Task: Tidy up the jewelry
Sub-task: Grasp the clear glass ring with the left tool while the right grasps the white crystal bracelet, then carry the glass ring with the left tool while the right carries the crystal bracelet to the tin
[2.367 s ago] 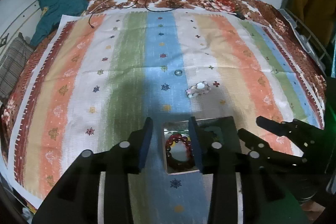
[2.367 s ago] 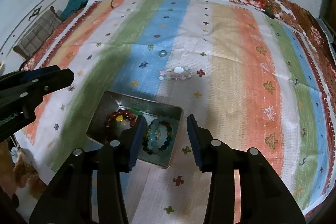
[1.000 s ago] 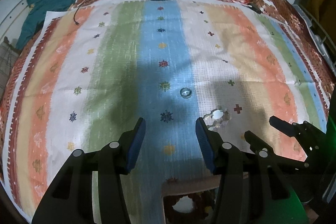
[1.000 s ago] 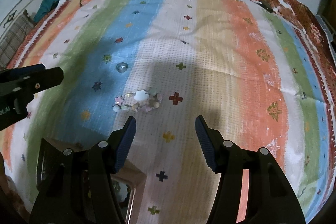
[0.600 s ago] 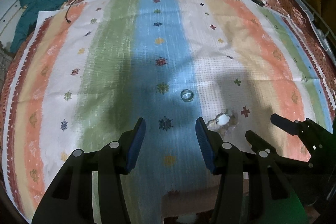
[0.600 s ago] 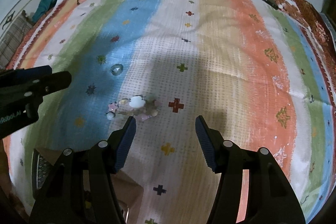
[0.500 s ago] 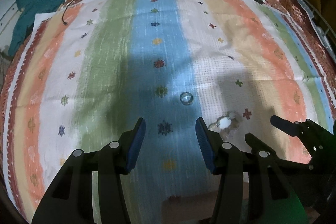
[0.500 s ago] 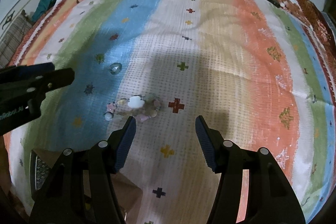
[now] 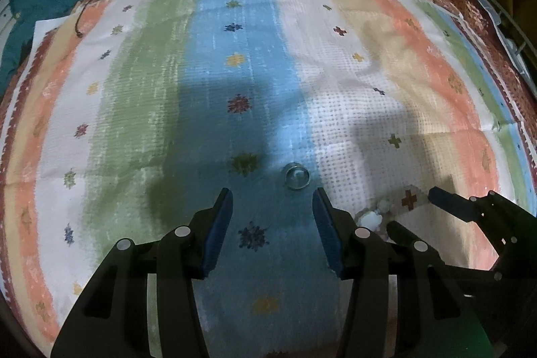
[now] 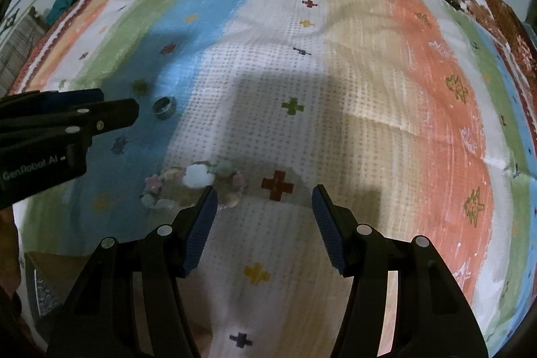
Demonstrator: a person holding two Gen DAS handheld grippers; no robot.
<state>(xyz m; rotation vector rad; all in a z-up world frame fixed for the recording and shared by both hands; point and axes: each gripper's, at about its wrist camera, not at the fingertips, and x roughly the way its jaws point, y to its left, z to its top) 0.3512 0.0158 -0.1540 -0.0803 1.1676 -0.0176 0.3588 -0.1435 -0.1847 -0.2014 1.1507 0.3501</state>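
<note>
Clearly, in the left wrist view, the left claw (image 9: pixel 272 225) hangs open and empty low in the frame, its blue pads spread wide. A small metal ring (image 9: pixel 296 176) lies on the blue stripe of the striped cloth (image 9: pixel 141 83), just above and slightly right of the gap between the pads. The right claw (image 9: pixel 446 217) shows at the lower right, with pale beads peeking beside it.

From the right wrist view, the right claw (image 10: pixel 265 223) is also open and holds nothing. A pastel bead bracelet (image 10: pixel 194 183) lies just left of its left pad, near centre frame. The tray corner (image 10: pixel 37 284) shows at the lower left.

Judging by this, the pickup step is in hand: each claw must shift to centre over its piece, lower to the cloth, then close.
</note>
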